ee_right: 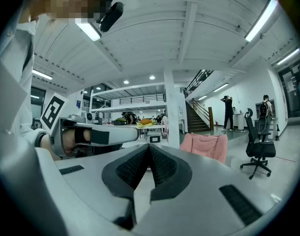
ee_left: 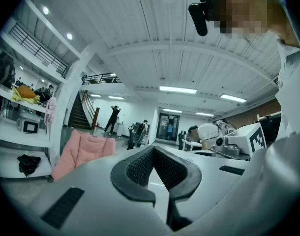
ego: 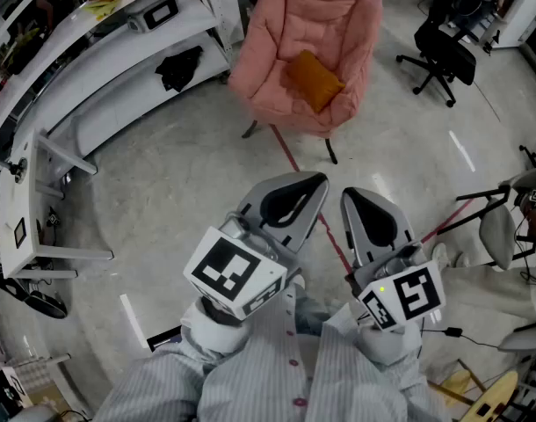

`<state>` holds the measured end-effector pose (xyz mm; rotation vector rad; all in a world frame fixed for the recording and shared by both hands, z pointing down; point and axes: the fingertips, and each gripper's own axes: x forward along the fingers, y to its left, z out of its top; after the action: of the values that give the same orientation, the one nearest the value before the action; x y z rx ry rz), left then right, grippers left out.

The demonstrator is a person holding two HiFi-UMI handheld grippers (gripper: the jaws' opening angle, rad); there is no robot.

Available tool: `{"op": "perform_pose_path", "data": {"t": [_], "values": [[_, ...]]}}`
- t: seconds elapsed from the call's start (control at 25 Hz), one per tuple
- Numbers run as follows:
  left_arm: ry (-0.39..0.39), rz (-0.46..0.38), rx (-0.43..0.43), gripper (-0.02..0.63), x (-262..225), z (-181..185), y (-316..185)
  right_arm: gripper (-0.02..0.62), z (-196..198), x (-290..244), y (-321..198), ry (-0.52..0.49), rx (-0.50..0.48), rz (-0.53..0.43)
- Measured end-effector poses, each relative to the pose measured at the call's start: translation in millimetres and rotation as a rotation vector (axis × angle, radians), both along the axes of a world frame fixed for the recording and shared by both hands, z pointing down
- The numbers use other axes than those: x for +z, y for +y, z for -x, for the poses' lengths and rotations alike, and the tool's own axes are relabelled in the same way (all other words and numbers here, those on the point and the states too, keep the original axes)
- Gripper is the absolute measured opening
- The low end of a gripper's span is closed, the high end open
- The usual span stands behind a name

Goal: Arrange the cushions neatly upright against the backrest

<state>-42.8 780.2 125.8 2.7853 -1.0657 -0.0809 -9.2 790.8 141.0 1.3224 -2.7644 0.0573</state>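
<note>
Cushion [ego: 314, 81] | askew on armchair [ego: 277, 33] | long axis diagonal

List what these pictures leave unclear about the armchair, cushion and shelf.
Orange cushion: seen only in head view; left claw and right claw cut off the pink armchair low down in their views.
Black item on the shelf, head view: too small to identify.
Armchair's rear legs, head view: hidden under the seat.

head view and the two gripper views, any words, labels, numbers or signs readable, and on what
No readable text in any view.
left marker cube: black-and-white square pattern, no letters.
right marker cube: the same.
white box: dark panel, too small to read.
</note>
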Motion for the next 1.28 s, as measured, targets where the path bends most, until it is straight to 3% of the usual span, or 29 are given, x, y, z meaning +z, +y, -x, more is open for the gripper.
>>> {"op": "perform_pose_path", "data": {"t": [0.4,0.8,1.04,1.28], "values": [[-0.014,0.003,-0.024,0.010,-1,-8,-7,0.012,-12,-3,-8,-0.016,-0.014,0.002],[-0.012,-0.016,-0.104,0.011,-5,0,-17,0.012,-29,-4,-12,-0.019,-0.025,-0.006],[-0.003,-0.019,-0.123,0.011,5,16,-53,0.012,-22,7,-46,-0.016,-0.023,-0.003],[0.005,-0.029,-0.108,0.011,7,33,-122,0.012,-6,15,-110,-0.022,-0.011,0.017]]}}
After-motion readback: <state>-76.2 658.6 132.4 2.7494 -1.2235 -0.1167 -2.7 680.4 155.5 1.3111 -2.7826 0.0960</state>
